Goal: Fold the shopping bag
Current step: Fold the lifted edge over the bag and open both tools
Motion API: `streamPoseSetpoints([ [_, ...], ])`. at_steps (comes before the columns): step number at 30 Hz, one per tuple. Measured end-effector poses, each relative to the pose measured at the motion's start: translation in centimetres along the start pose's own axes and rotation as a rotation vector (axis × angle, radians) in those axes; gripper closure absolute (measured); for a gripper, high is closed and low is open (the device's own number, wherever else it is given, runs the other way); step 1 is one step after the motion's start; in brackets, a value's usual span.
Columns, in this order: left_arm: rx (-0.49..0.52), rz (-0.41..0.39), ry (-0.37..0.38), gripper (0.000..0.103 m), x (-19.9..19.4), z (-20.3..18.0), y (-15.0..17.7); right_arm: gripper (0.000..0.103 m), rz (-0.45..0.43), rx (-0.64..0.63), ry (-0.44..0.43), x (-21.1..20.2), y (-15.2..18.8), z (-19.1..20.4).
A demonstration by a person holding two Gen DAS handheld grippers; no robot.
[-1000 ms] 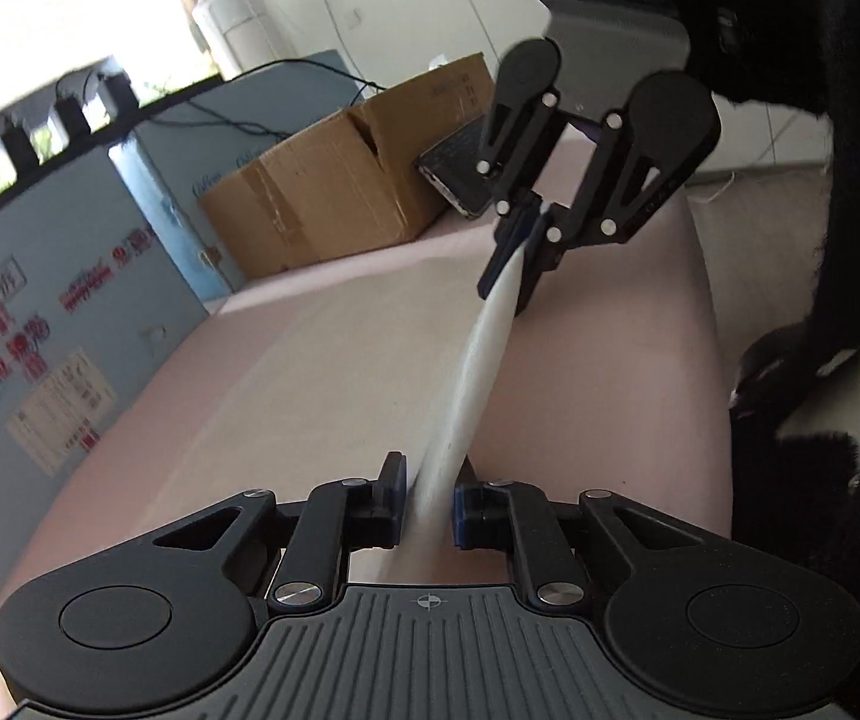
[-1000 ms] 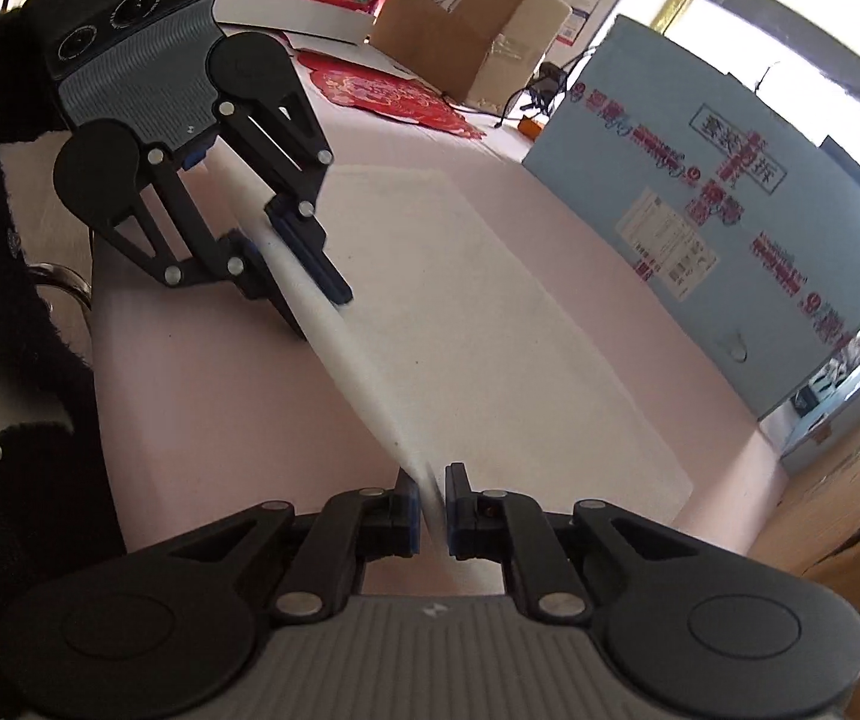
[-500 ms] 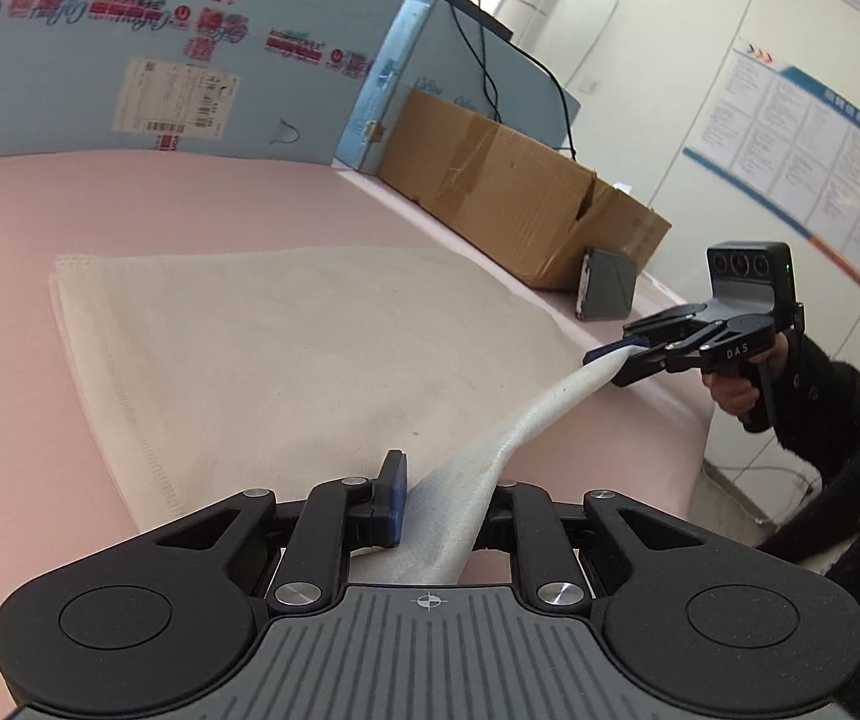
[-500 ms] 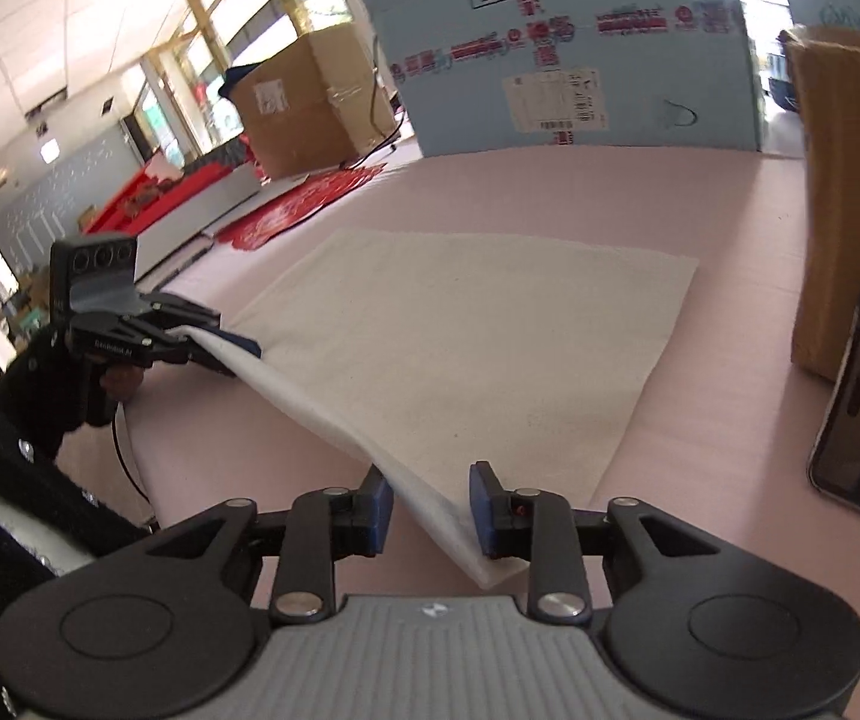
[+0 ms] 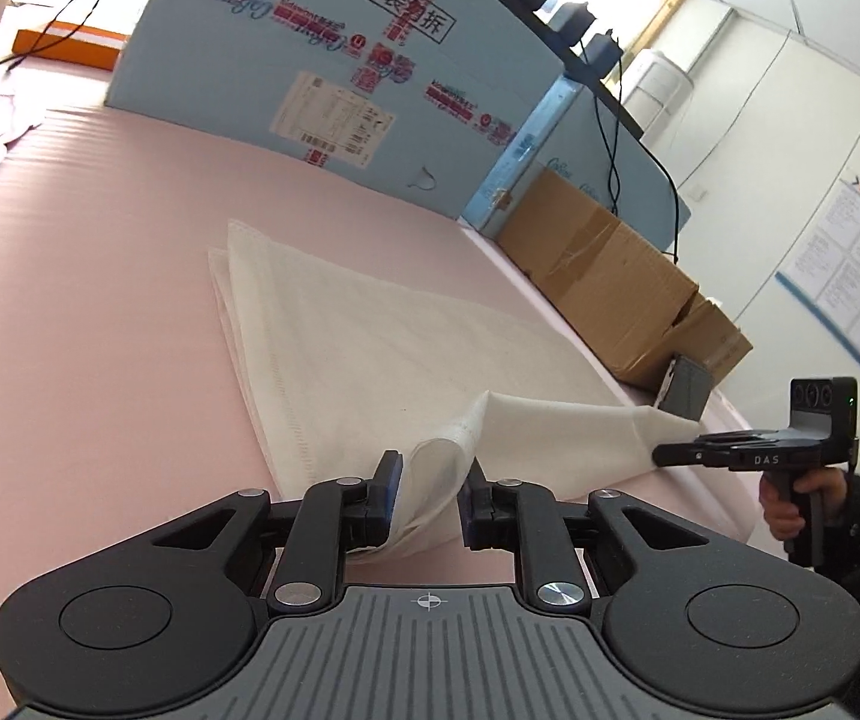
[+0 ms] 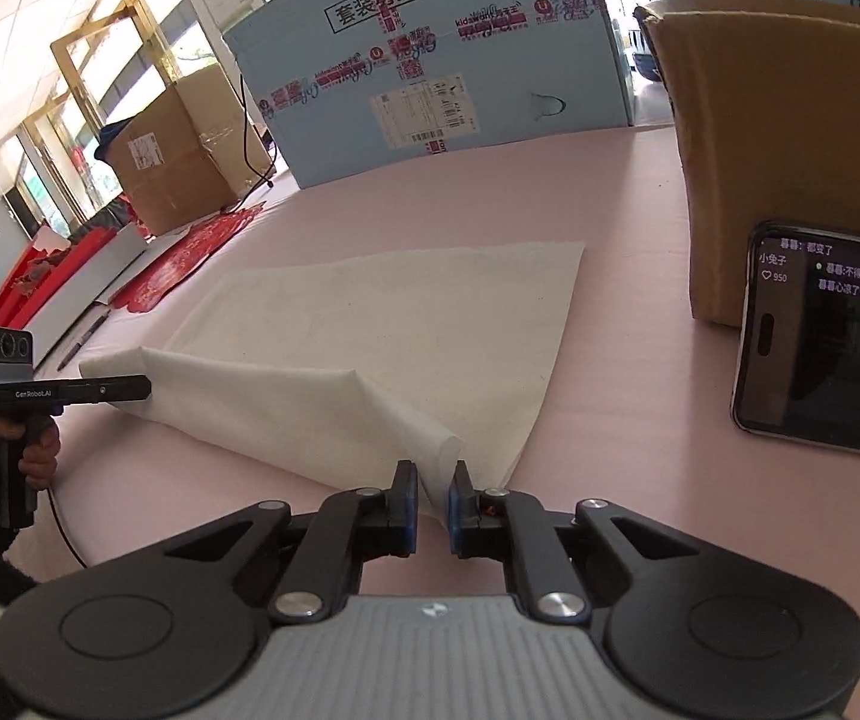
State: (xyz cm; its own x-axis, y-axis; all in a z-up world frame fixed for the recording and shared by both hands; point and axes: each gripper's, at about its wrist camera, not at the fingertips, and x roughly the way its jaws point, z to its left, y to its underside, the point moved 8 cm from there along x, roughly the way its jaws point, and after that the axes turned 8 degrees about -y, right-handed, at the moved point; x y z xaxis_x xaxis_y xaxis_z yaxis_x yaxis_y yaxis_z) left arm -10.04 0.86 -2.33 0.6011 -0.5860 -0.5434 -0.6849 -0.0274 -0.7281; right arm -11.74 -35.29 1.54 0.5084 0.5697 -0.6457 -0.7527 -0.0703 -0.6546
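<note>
I hold one near corner of the white shopping bag (image 5: 406, 360) in each claw so I can fold that edge over. My left claw (image 5: 427, 495) has opened a little, cloth between the pads. My right claw (image 6: 430, 504) just squeezed shut on its corner. The rest lies flat on the pink counter (image 5: 88, 300) ahead.
</note>
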Motion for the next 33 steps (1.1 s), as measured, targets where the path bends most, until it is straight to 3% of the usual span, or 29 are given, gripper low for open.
streamPoseSetpoints([
  [3,0.179,-0.025,-0.13,0.082,-0.1,-1.6,0.0,0.083,0.017,-0.145,0.171,0.4,-0.1,1.2],
  [7,0.314,-0.04,-0.208,0.082,-0.2,-2.7,0.3,0.071,-0.042,-0.231,0.284,-0.4,-0.3,2.5],
  [10,0.361,-0.048,-0.23,0.082,-0.2,-3.1,0.3,0.051,-0.211,-0.287,0.305,-2.4,-1.5,4.7],
  [11,0.374,-0.05,-0.237,0.082,-0.1,-3.2,0.4,0.05,-0.261,-0.318,0.31,-2.7,-1.8,5.8],
  [15,0.425,-0.056,-0.269,0.078,0.1,-3.5,0.5,0.055,-0.317,-0.422,0.251,-0.7,-2.0,9.7],
  [17,0.436,-0.063,-0.298,0.07,0.1,-3.4,0.6,0.066,-0.265,-0.425,0.22,1.8,-1.7,10.5],
  [19,0.443,-0.075,-0.334,0.058,-0.1,-3.3,0.8,0.084,-0.195,-0.398,0.238,4.2,-1.1,10.2],
  [21,0.424,-0.081,-0.368,0.047,-0.4,-2.7,0.7,0.084,-0.123,-0.345,0.298,5.7,0.0,8.7],
  [22,0.415,-0.084,-0.393,0.035,-0.6,-2.4,0.7,0.084,-0.122,-0.333,0.308,5.8,0.5,8.5],
  [24,0.405,-0.104,-0.465,0.027,-1.2,-1.7,0.4,0.083,-0.133,-0.36,0.333,5.6,1.1,9.0],
  [26,0.402,-0.16,-0.518,0.026,-2.2,-1.7,-0.2,0.083,-0.14,-0.38,0.355,5.7,1.4,9.2],
  [28,0.414,-0.268,-0.547,0.015,-3.5,-2.8,-1.0,0.083,-0.153,-0.383,0.368,5.6,1.8,9.3],
  [31,0.474,-0.375,-0.517,0.011,-4.3,-5.4,-1.5,0.083,-0.16,-0.377,0.364,5.6,1.9,9.2],
  [33,0.527,-0.395,-0.477,0.01,-3.9,-7.5,-1.7,0.081,-0.168,-0.366,0.36,5.4,1.8,9.0],
])
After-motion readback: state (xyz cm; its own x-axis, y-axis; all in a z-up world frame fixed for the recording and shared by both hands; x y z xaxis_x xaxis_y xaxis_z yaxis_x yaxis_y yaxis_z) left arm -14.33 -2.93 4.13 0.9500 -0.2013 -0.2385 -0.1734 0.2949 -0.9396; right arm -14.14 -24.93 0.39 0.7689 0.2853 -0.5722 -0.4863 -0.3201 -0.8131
